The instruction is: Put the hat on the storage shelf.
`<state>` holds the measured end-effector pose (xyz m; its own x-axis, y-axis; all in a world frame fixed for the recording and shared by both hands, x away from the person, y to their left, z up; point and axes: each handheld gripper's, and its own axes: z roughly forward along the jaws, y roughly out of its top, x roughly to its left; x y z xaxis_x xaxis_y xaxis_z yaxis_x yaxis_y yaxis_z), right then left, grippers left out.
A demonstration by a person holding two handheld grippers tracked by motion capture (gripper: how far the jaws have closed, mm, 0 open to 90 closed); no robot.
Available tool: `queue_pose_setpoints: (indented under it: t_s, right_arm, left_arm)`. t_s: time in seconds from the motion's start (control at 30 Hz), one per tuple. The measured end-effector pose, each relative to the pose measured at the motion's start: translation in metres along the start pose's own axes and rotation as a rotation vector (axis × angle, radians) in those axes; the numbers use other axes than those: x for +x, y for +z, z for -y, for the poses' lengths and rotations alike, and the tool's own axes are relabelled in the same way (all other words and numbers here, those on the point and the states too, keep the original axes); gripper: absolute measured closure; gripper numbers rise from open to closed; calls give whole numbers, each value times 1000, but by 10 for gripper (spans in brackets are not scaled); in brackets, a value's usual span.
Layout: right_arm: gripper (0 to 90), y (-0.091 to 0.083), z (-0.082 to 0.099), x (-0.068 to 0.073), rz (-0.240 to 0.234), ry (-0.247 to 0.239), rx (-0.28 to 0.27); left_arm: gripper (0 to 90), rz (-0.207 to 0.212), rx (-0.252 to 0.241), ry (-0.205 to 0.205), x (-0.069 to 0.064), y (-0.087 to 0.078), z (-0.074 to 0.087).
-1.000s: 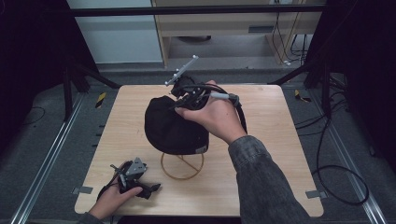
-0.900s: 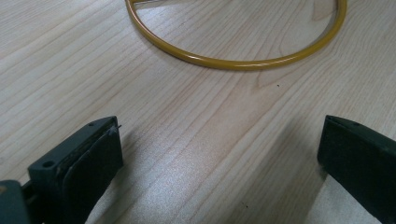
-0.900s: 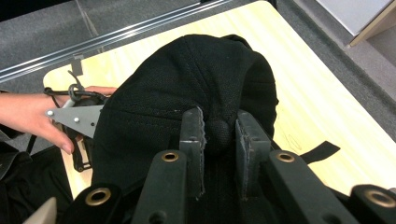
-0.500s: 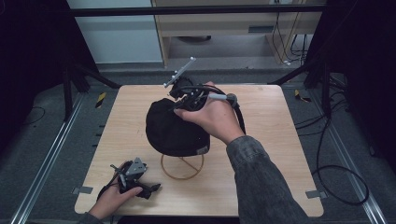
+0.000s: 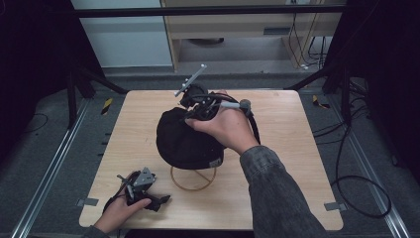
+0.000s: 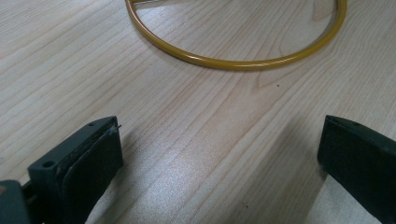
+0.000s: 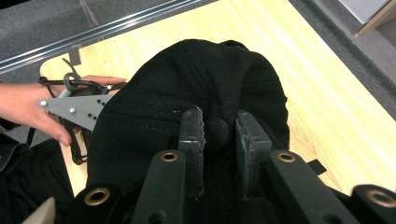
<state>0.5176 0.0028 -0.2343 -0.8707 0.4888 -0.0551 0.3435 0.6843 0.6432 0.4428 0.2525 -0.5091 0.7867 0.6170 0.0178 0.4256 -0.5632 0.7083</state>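
A black cap [image 5: 185, 141] sits on top of a stand with a yellow ring base [image 5: 193, 179] in the middle of the wooden table. My right gripper [image 5: 193, 110] reaches over the cap's far side and is shut on a pinched fold of its fabric. In the right gripper view that black cap [image 7: 187, 93] bulges between the two pads of the right gripper [image 7: 219, 133]. My left gripper [image 5: 158, 199] rests on the table near the front left edge, in the person's hand. In the left gripper view its jaws stand wide apart over bare wood, and the left gripper [image 6: 219, 149] faces the yellow ring base [image 6: 233, 63].
The wooden table [image 5: 297, 148] has bare room on its right and far left parts. A black cable [image 5: 255, 126] trails from the right gripper. Metal rails [image 5: 49, 168] run along the floor on both sides, and a cabinet [image 5: 237, 29] stands behind.
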Motion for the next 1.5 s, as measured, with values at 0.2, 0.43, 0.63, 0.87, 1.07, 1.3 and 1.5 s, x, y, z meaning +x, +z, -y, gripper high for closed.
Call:
queue_pose_setpoints:
  t_s: [0.2,0.43,0.63,0.87,1.07,1.3,1.5]
  right_arm:
    - [750,1,0,0,2,1,1]
    - [741,0,2,-1,2,1,4]
    - [732,1,1,-1,5,3,5]
    - [680,0,3,-1,13,5,4]
    - [616,-1,5,-2,24,12,1]
    - [596,-2,8,-1,17,13,-2]
    - [585,-3,10,1,13,16,-1]
  left_arm:
    - [0,0,0,0,0,0,0]
    - [0,0,0,0,0,0,0]
    - [0,0,0,0,0,0,0]
    - [0,0,0,0,0,0,0]
    - [0,0,0,0,0,0,0]
    - [0,0,0,0,0,0,0]
    - [0,0,0,0,0,0,0]
